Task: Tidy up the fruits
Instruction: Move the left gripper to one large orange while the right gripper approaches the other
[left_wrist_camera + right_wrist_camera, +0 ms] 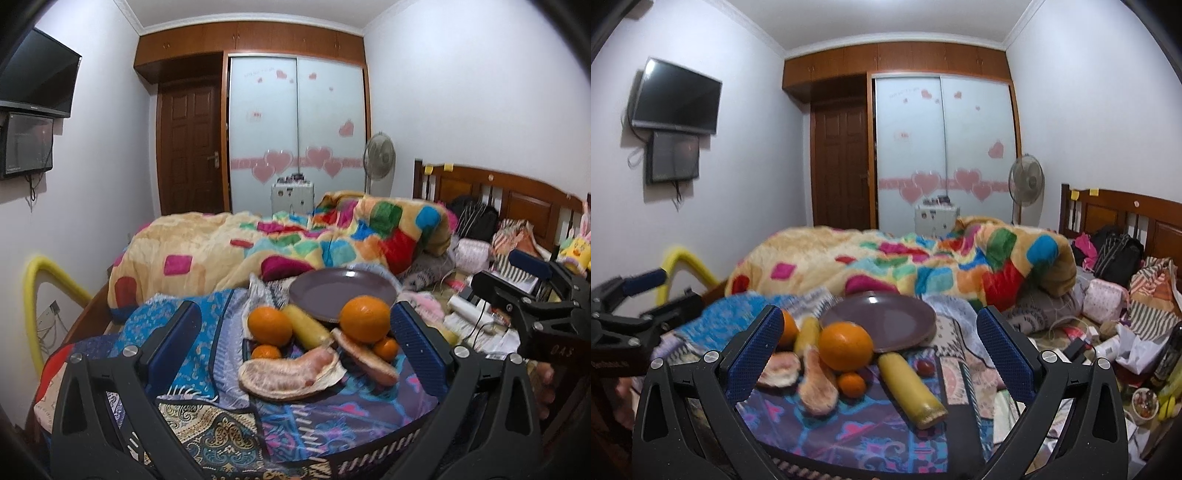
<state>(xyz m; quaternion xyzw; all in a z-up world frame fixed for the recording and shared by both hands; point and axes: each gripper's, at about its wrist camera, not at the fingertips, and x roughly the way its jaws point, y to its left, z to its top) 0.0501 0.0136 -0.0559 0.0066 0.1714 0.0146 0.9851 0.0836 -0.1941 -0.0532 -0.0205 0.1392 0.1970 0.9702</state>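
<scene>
Status: not started, by the look of it. The plate holds nothing and every fruit lies loose on the patterned cloth; all sorting is left to do.

Items, largest to smallest:

- Patterned cloth point(857, 439), lower centre of both views. Bears the plate and the fruit.
- Plate point(905, 317), purple-brown, centre of the right wrist view, behind the fruit. Empty. Its near rim appears to touch the large orange.
- Pomelo piece point(288, 376), peeled, pink flesh showing, lower centre of the left wrist view, nearest that camera. A second pomelo piece point(369, 358) lies just right of it, under the large orange.
- Yellow cylinder point(912, 387), fruit or corn, cannot tell which. Lower centre of the right wrist view, pointing toward the plate.
- Large orange point(845, 345), just left of centre in the right wrist view, in front of the plate rim.
- Second orange point(269, 325), left of the yellow cylinder in the left wrist view.
- Small mandarin point(851, 384), below the large orange. Another small mandarin point(265, 352) lies below the second orange.
- Small dark red fruit point(925, 366), right of the yellow cylinder; kind unclear.

Tools:

- Left gripper point(295, 343): jaws spread wide, holding nothing. The fruit cluster lies between and beyond its fingertips, pomelo pieces closest.
- Right gripper point(879, 339): jaws spread wide, holding nothing. The large orange and yellow cylinder lie between its fingers, apart from both pads.
</scene>
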